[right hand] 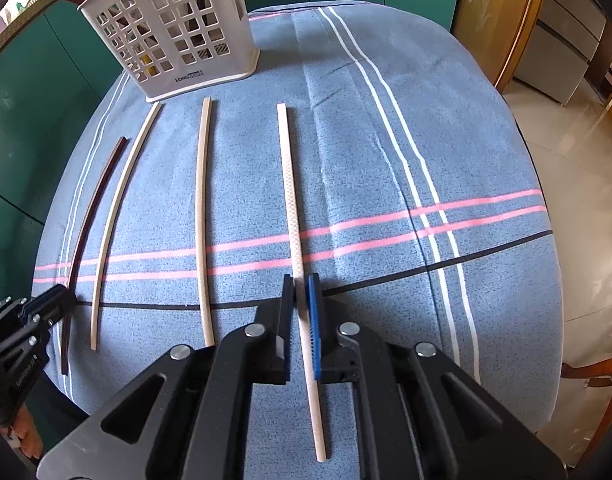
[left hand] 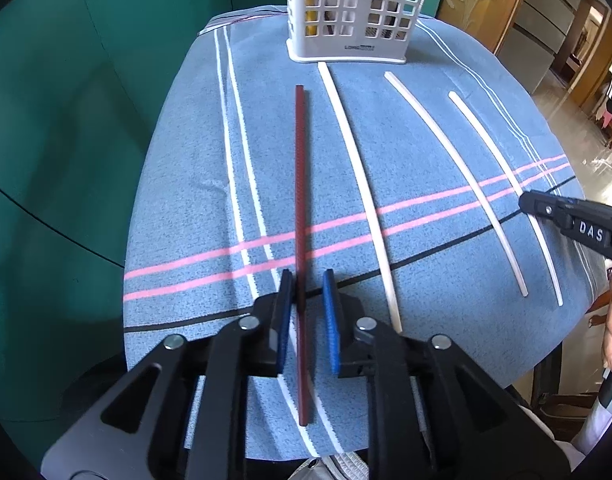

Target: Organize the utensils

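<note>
A dark red chopstick [left hand: 301, 200] lies on the blue striped cloth, and my left gripper [left hand: 308, 280] straddles it with the jaws a little apart, the left pad touching it. It also shows in the right wrist view [right hand: 94, 204]. Three cream chopsticks lie to its right [left hand: 358, 184] [left hand: 462, 168] [left hand: 502, 176]. My right gripper [right hand: 302, 286] is shut on the rightmost cream chopstick [right hand: 292, 208], which lies on the cloth. A white perforated utensil basket [left hand: 352, 8] [right hand: 174, 28] stands at the far end.
The cloth-covered table [left hand: 186, 200] drops off to a green wall at left. Its right edge [right hand: 546, 280] borders tiled floor, with a wooden chair [right hand: 594, 376]. The basket holds some items.
</note>
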### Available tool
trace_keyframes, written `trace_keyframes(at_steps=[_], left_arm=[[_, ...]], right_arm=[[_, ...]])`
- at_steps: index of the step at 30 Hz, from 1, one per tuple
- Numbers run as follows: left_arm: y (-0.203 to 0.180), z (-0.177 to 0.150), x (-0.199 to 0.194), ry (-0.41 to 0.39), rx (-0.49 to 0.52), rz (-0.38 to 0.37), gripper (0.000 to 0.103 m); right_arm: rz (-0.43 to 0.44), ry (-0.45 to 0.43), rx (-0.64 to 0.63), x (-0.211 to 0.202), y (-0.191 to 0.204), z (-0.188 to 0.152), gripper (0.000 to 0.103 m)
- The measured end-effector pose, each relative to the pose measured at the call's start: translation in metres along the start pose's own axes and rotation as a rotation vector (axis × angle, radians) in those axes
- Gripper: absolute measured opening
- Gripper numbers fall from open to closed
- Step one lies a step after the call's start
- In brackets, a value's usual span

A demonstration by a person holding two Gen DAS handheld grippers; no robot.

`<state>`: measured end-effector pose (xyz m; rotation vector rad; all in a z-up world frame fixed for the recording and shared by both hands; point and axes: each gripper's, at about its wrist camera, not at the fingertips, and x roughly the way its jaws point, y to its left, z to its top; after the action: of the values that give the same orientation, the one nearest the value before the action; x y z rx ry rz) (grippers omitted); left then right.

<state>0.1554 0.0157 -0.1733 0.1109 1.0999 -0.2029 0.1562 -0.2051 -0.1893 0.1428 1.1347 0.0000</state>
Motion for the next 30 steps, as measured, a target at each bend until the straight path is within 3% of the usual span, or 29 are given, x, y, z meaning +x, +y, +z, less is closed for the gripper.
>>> trace_keyframes(at_steps=[17, 30], left_arm=[[-0.005, 0.010, 0.005, -0.011, 0.017, -0.002, 0.031], [-0.017, 0.026, 0.015, -0.030, 0.076, 0.024, 0.040]], right_arm=[[0.009, -0.039, 0.004, 0.008, -0.002, 0.007, 0.015], [-0.085, -0.042, -0.069, 0.014, 0.011, 0.015, 0.021]])
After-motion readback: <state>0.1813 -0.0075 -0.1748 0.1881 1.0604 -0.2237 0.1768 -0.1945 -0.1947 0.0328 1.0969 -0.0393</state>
